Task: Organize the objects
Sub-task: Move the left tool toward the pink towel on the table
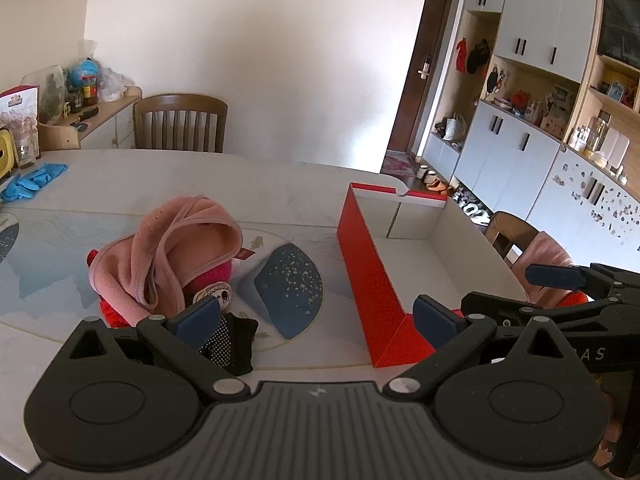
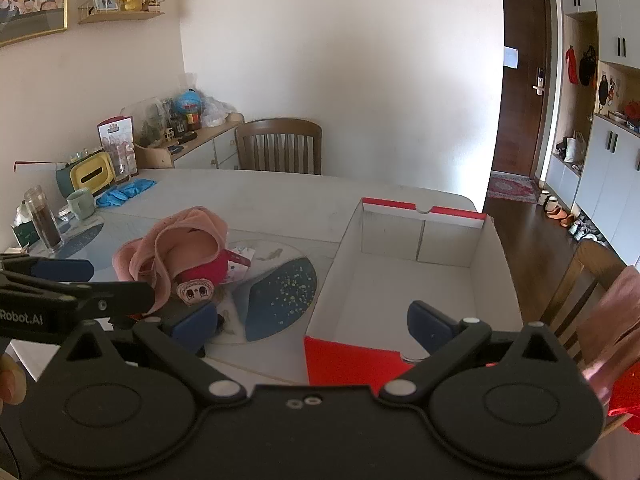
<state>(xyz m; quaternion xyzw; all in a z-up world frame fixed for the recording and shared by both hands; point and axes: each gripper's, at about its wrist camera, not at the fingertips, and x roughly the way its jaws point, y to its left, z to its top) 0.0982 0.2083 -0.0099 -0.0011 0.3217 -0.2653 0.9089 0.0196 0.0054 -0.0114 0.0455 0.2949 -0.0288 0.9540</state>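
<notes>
While both of your grippers hang above the near edge of the table (image 1: pixel 280 184), neither one holds anything. Your left gripper (image 1: pixel 316 316) has its jaws spread wide, with only tabletop and the box wall showing between the blue pads (image 1: pixel 198 318). Your right gripper (image 2: pixel 312 326) is likewise spread wide, its gap sitting over the near red wall of the box (image 2: pixel 412 280); the pads touch nothing.

The box stands open at the right side of the table, reaching toward the far right corner. Its outside is red, its inside white, and nothing shows inside it.

The pile to be sorted lies left of the box, near the middle of the table and toward the near edge. A pink cloth (image 1: pixel 168 248) is draped over the top of it. Under the cloth sits a soft toy (image 2: pixel 200 280) in a dark pink hat, its printed face turned toward you. A black glove with white dots (image 1: pixel 232 340) lies at the near side of the pile, just beside your left gripper's left pad. A red knitted item (image 1: pixel 114 312) shows at the pile's near left edge, partly hidden.

Blue gloves (image 2: pixel 124 192) lie near the far left edge of the table, well apart from the pile. A green mug (image 2: pixel 80 202) and a tall jar (image 2: pixel 44 220) stand along the left edge. One chair (image 2: pixel 280 146) stands at the far edge.
</notes>
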